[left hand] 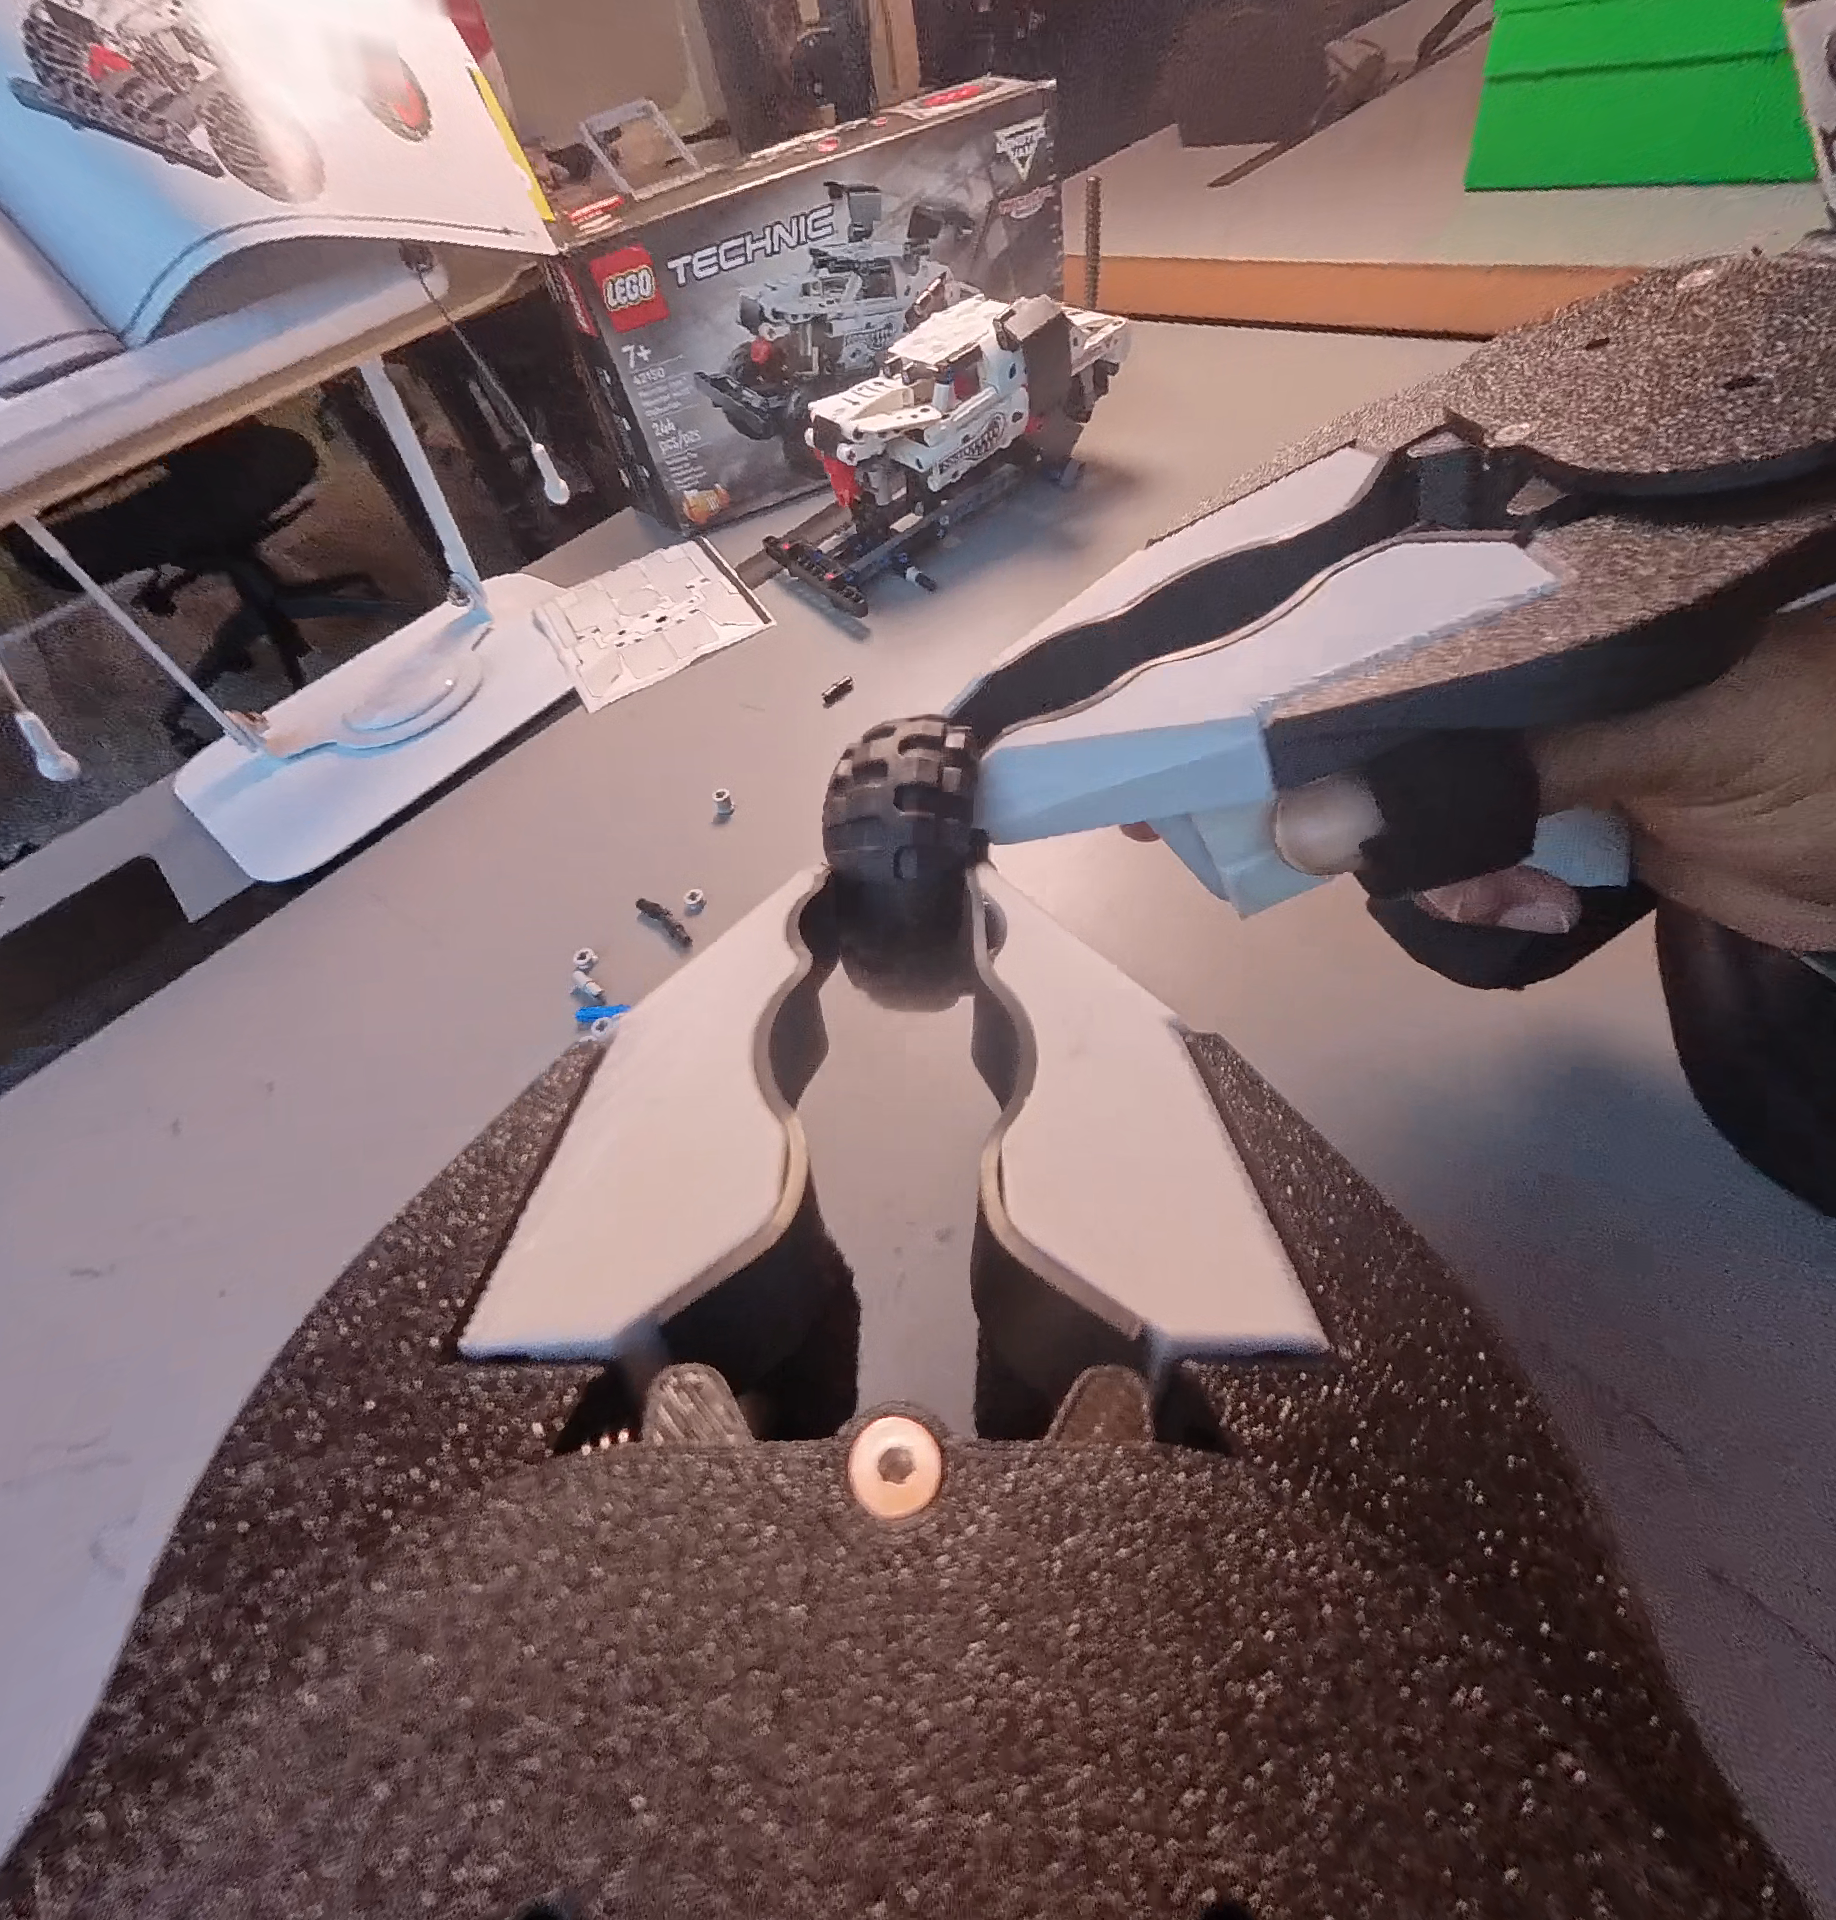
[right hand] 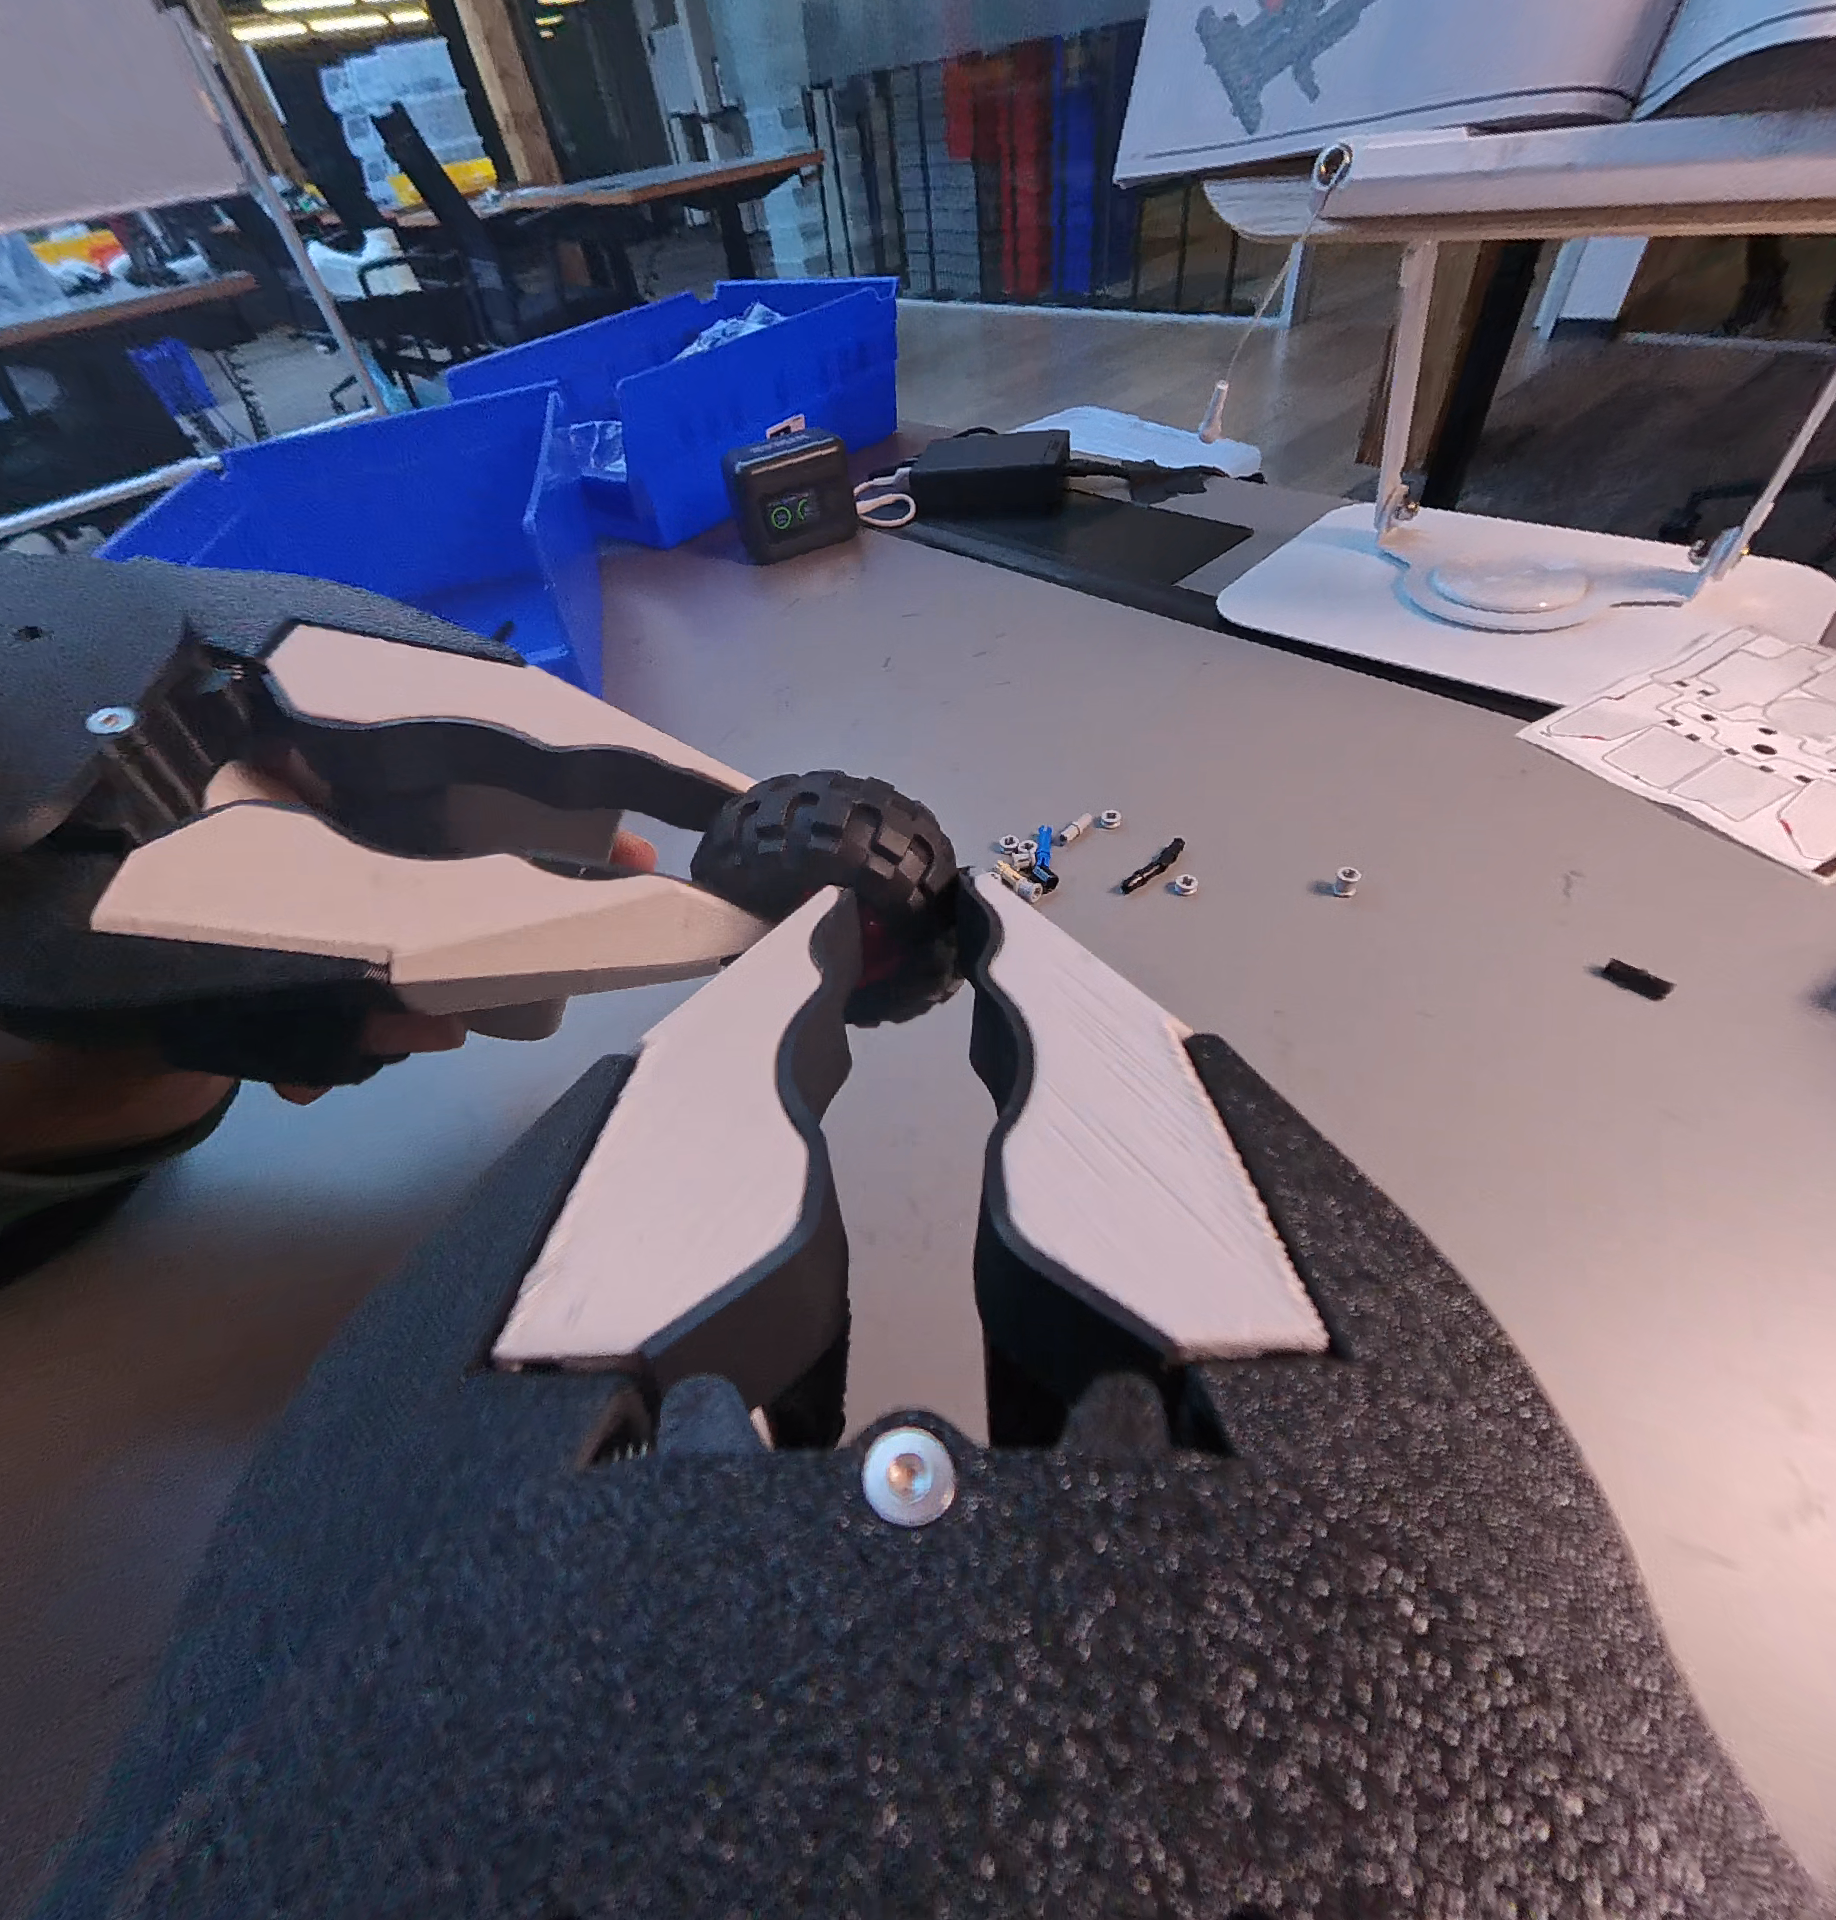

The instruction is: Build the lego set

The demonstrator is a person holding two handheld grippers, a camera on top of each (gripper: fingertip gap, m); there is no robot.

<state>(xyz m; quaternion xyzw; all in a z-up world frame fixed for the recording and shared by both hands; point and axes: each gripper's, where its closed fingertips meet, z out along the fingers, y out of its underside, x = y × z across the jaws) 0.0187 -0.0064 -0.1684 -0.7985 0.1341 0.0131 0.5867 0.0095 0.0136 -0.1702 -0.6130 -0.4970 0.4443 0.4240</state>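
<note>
A black knobby Lego wheel (left hand: 898, 800) with a red hub is held above the grey table (left hand: 322, 1091) between both grippers. My left gripper (left hand: 903, 894) is shut on it from below in the left wrist view. My right gripper (left hand: 974, 774) comes in from the right and pinches the tyre's side. In the right wrist view the wheel (right hand: 831, 842) sits between my right gripper's (right hand: 898, 899) tips, with the left gripper (right hand: 753, 852) clamped on it from the left. The white and black truck model (left hand: 955, 416) stands on the table beyond, without wheels.
The Lego box (left hand: 789, 312) stands behind the model. A sticker sheet (left hand: 654, 623) and a white book stand (left hand: 374, 707) holding the instruction booklet (left hand: 218, 135) are at left. Small loose parts (right hand: 1080, 852) lie on the table. Blue bins (right hand: 478, 499) and a power bank (right hand: 789, 499) are at the back.
</note>
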